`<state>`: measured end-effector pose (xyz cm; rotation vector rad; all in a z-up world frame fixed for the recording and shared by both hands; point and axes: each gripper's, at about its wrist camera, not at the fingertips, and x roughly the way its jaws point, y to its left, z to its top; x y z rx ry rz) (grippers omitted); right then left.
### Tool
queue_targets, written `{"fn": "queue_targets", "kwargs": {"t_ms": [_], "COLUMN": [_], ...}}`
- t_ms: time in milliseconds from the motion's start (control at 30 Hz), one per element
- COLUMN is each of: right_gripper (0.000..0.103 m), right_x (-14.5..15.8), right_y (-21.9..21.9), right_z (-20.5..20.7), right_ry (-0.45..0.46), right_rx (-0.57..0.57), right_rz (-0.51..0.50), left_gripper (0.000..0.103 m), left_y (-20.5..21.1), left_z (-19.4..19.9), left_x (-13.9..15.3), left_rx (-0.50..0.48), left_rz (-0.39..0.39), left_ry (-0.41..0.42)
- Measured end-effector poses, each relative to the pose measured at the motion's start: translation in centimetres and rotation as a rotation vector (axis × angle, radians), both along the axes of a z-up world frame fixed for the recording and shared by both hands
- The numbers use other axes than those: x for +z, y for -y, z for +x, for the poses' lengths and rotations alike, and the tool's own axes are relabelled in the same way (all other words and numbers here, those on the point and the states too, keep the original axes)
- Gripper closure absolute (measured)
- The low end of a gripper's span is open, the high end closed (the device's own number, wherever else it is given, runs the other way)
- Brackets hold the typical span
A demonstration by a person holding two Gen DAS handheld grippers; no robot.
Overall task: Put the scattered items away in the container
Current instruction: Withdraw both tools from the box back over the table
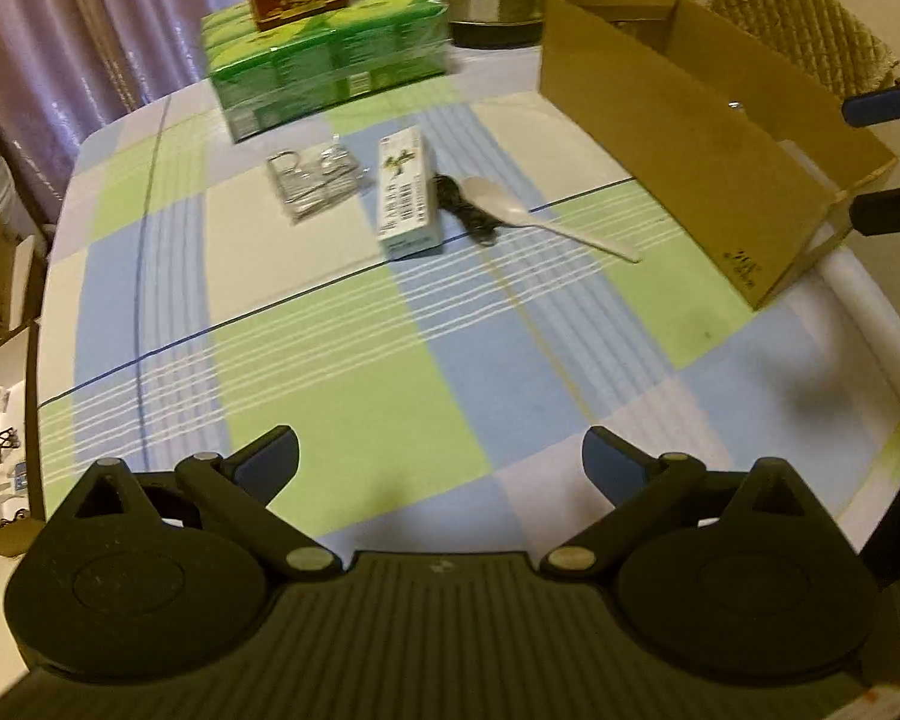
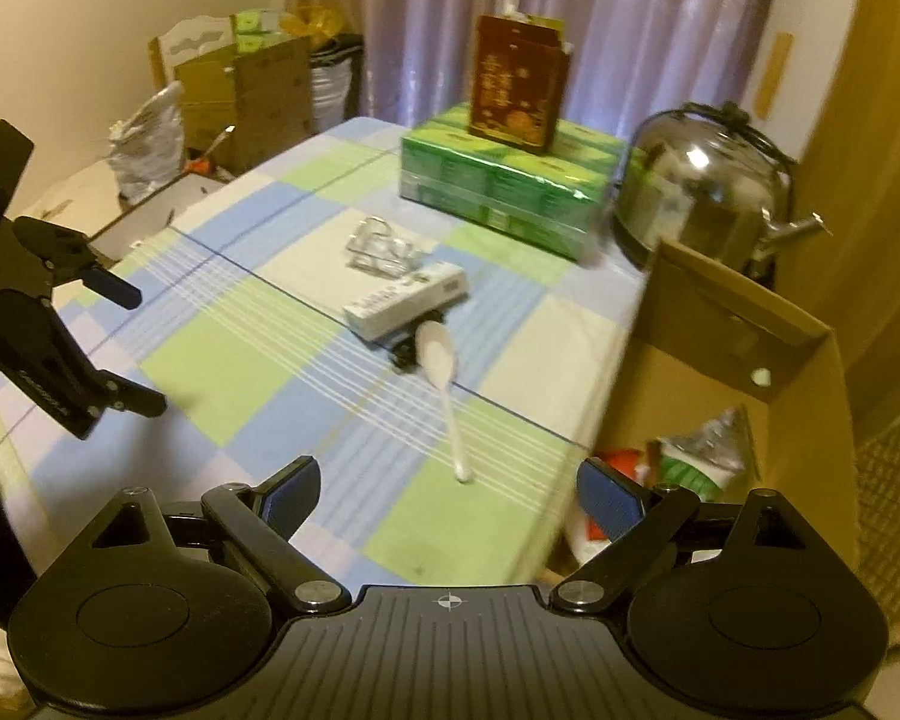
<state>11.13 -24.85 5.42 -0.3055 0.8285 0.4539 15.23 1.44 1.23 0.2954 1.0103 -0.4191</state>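
Checked green-and-blue tablecloth (image 1: 342, 372) bears a white plastic spoon (image 1: 531, 217) beside a white carton (image 1: 407, 192); both grippers, left gripper (image 1: 441, 462) and right gripper (image 2: 448, 492), gape empty.

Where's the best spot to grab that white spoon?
Probably the thin handle of the spoon, near its free end. It lies flat on the tablecloth, pointing toward the right hand-held gripper, which is open. Come from above, fingers across the handle. The bowl rests against a black thing beside the small box.

Spoon (image 1: 534, 216) beside carton (image 1: 407, 198); cardboard box (image 1: 708, 138) right; packet (image 1: 315, 180) left.
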Motion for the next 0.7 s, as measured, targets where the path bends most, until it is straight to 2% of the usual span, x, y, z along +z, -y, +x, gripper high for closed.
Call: {"fn": "queue_targets", "kwargs": {"t_ms": [400,700], "right_gripper": [0.013,0.013], "right_x": [-3.0,-6.6], "right_y": [-4.6,-5.5], "right_z": [3.6,8.1], "right_ry": [-0.046,-0.101], "right_rx": [0.059,0.015], "right_rz": [0.005,-0.014], "left_gripper": [0.004,0.005], "left_y": [-1.5,-0.8], "left_z": [3.0,7.2], "left_x": [-1.2,-2.9], "left_rx": [0.014,0.006], "left_rz": [-0.004,-0.042], "left_ry": [0.014,0.001]}}
